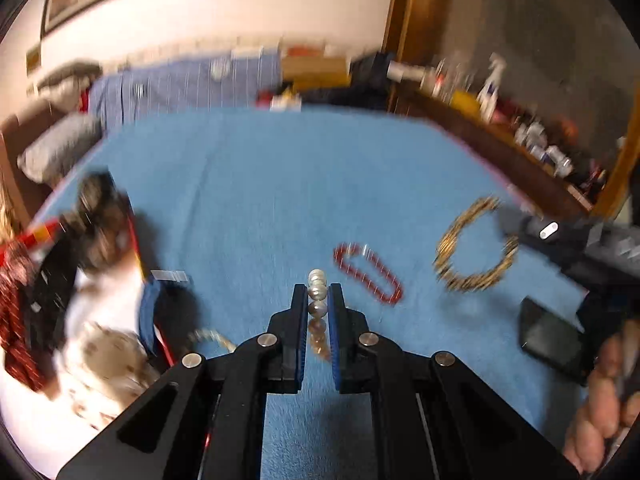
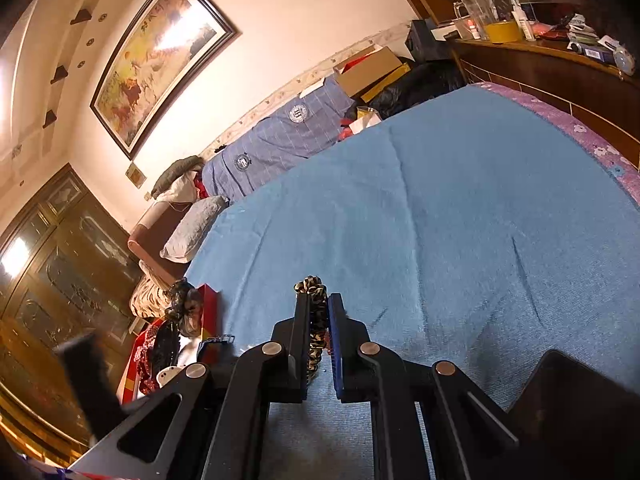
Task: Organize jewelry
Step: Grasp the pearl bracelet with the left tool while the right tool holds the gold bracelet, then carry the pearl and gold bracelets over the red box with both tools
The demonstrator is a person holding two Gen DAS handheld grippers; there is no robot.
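Note:
My left gripper [image 1: 318, 294] is shut on a pearl bead bracelet [image 1: 317, 288] and holds it above the blue bed cover [image 1: 260, 208]. A red bead bracelet [image 1: 368, 272] lies just right of it. A gold-and-black ring-shaped scrunchie [image 1: 474, 246] hangs further right, held by my right gripper, whose body [image 1: 580, 244] shows at the frame's right. In the right wrist view my right gripper [image 2: 318, 304] is shut on that leopard-print scrunchie [image 2: 316, 320], lifted over the blue cover [image 2: 460, 220].
A red-edged box [image 1: 80, 280] with hair ties and cloth items sits at the left, also in the right wrist view [image 2: 208, 312]. A black phone [image 1: 552, 340] lies at the right. Pillows, a folded blue blanket [image 2: 280, 136] and a cluttered wooden shelf [image 2: 560, 52] border the bed.

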